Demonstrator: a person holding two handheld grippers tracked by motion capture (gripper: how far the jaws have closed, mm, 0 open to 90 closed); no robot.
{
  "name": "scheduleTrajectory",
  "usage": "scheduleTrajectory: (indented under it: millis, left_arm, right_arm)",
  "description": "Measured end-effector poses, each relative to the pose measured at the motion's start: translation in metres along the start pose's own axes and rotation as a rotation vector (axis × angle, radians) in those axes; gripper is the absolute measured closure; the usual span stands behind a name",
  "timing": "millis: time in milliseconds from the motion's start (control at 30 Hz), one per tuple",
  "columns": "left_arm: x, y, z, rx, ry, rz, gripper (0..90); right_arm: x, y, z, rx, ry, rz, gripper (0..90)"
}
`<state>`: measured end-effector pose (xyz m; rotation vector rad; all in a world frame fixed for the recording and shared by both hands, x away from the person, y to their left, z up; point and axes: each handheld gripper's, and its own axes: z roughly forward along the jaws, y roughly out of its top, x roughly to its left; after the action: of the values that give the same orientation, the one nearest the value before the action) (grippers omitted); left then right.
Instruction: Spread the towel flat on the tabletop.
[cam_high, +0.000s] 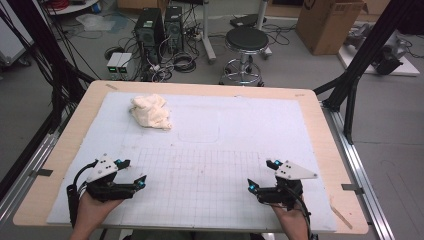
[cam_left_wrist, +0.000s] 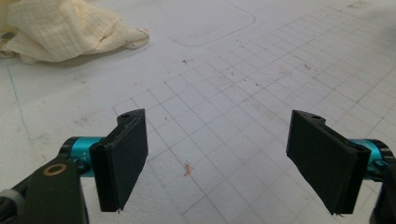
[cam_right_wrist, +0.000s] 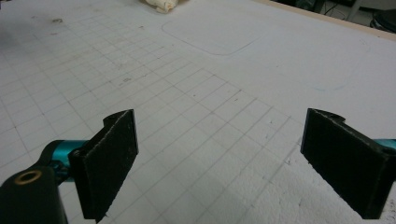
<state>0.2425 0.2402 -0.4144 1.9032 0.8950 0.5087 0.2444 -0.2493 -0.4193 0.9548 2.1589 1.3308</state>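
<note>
A crumpled cream cloth (cam_high: 151, 111) lies on the white gridded mat (cam_high: 210, 150) toward the far left. In the left gripper view the cream cloth (cam_left_wrist: 60, 29) sits at the top left, well beyond the jaws. My left gripper (cam_high: 134, 172) rests near the mat's front left, open, nothing between its jaws (cam_left_wrist: 219, 158). At the front right my right gripper (cam_high: 261, 175) is also open and holds nothing (cam_right_wrist: 219, 163). A scrap of the cloth (cam_right_wrist: 161, 4) peeks in at the top edge of the right gripper view.
The mat covers a wooden table (cam_high: 65, 150). A faint rounded rectangle outline (cam_high: 199, 132) is drawn on the mat's middle. Beyond the table stand a black stool (cam_high: 246, 47), computer towers (cam_high: 150, 30) with cables, and a cardboard box (cam_high: 327, 22).
</note>
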Motion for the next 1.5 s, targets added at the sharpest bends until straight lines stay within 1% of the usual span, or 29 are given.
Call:
scheduleTrajectory:
  millis: [33, 133, 167, 233, 333, 367, 433, 467, 533, 567, 667, 733, 767, 800, 833, 867, 900, 967, 1000, 1033, 1067, 1133, 1167, 1200, 1233, 1300, 1333, 1467, 1500]
  left_arm:
    - [0.0, 0.0, 0.0, 0.003, -0.001, 0.005, 21.3]
    - [0.0, 0.004, 0.002, 0.004, -0.01, -0.002, 21.6]
    - [0.0, 0.006, 0.002, 0.001, -0.011, 0.003, 21.8]
    - [0.0, 0.01, 0.003, -0.002, -0.023, 0.006, 22.2]
    - [0.002, 0.015, 0.005, -0.002, -0.043, -0.002, 22.6]
    - [0.004, 0.016, 0.007, 0.004, -0.05, 0.001, 22.7]
    - [0.005, 0.019, 0.01, 0.006, -0.05, -0.006, 22.7]
    - [0.006, 0.021, 0.012, 0.005, -0.051, -0.02, 22.7]
    - [0.007, 0.025, 0.017, 0.01, -0.064, -0.034, 22.7]
    - [0.008, 0.028, 0.02, 0.016, -0.068, -0.03, 22.8]
    - [0.01, 0.035, 0.024, 0.012, -0.068, -0.022, 23.6]
    - [0.014, 0.039, 0.026, 0.003, -0.056, -0.015, 26.0]
    - [0.016, 0.041, 0.028, 0.004, -0.054, -0.024, 25.8]
    - [0.02, 0.043, 0.03, 0.017, -0.051, -0.037, 25.8]
    - [0.024, 0.045, 0.032, 0.03, -0.049, -0.064, 26.0]
    - [0.028, 0.047, 0.034, 0.042, -0.036, -0.087, 26.0]
    - [0.031, 0.048, 0.036, 0.04, -0.023, -0.094, 26.3]
    - [0.038, 0.049, 0.039, 0.026, 0.019, -0.092, 27.6]
    - [0.041, 0.049, 0.041, 0.024, 0.031, -0.101, 27.6]
    - [0.045, 0.049, 0.043, 0.022, 0.041, -0.106, 28.2]
    - [0.049, 0.049, 0.045, 0.021, 0.049, -0.114, 29.8]
    - [0.057, 0.05, 0.05, 0.017, 0.049, -0.154, 31.5]
    - [0.061, 0.052, 0.053, 0.038, 0.057, -0.163, 32.5]
    - [0.064, 0.053, 0.056, 0.045, 0.062, -0.167, 32.7]
    - [0.066, 0.055, 0.058, 0.046, 0.071, -0.168, 34.3]
    - [0.071, 0.06, 0.062, 0.048, 0.096, -0.161, 34.9]
    - [0.074, 0.062, 0.065, 0.049, 0.102, -0.169, 35.0]
    - [0.087, 0.072, 0.07, 0.031, 0.136, -0.195, 35.1]
    - [0.091, 0.075, 0.071, 0.026, 0.148, -0.192, 35.5]
  right_arm:
    - [0.0, 0.0, 0.0, 0.002, -0.001, 0.006, 10.5]
    - [0.0, 0.0, 0.0, 0.004, -0.001, 0.011, 10.5]
    - [-0.001, 0.0, 0.0, -0.002, -0.005, 0.001, 10.5]
    - [-0.002, 0.0, 0.0, 0.0, 0.001, 0.014, 10.5]
    - [-0.002, 0.0, 0.0, 0.004, 0.003, 0.021, 10.5]
    - [-0.003, -0.001, 0.0, -0.002, 0.001, 0.014, 10.5]
    - [-0.003, 0.0, -0.001, -0.001, 0.003, 0.017, 10.5]
    - [-0.003, 0.0, -0.001, -0.001, 0.003, 0.017, 10.5]
    - [-0.003, 0.0, -0.001, 0.0, 0.004, 0.02, 10.5]
    - [-0.004, 0.0, -0.001, -0.005, 0.001, 0.012, 10.5]
    - [-0.004, 0.001, -0.002, -0.005, 0.001, 0.018, 10.5]
    - [-0.004, 0.0, -0.002, -0.003, 0.001, 0.024, 10.5]
    - [-0.005, 0.001, -0.001, -0.003, 0.0, 0.018, 10.5]
    - [-0.005, 0.001, -0.001, -0.003, 0.0, 0.018, 10.5]
    - [-0.005, 0.001, -0.001, -0.003, -0.001, 0.016, 10.5]
    - [-0.005, 0.001, -0.001, -0.003, -0.001, 0.016, 10.5]
    - [-0.005, 0.002, 0.001, -0.008, 0.005, 0.018, 10.5]
    - [-0.005, 0.002, 0.002, -0.011, 0.008, 0.017, 10.5]
    - [-0.005, 0.002, 0.002, -0.011, 0.008, 0.017, 10.5]
    - [-0.005, 0.002, 0.003, -0.005, 0.011, 0.02, 10.5]
    - [-0.005, 0.002, 0.004, -0.009, 0.012, 0.009, 10.5]
    - [-0.004, 0.003, 0.004, -0.007, 0.02, 0.019, 10.5]
    - [-0.005, 0.003, 0.005, -0.012, 0.021, 0.011, 10.5]
    - [-0.005, 0.004, 0.006, -0.012, 0.023, 0.005, 10.5]
    - [-0.004, 0.004, 0.007, -0.011, 0.029, 0.016, 10.5]
    - [-0.004, 0.005, 0.008, -0.013, 0.032, 0.015, 10.5]
    - [-0.005, 0.005, 0.009, -0.012, 0.032, 0.008, 10.5]
    - [-0.004, 0.006, 0.011, -0.009, 0.044, 0.01, 10.5]
    - [-0.004, 0.006, 0.01, -0.013, 0.045, -0.002, 10.5]
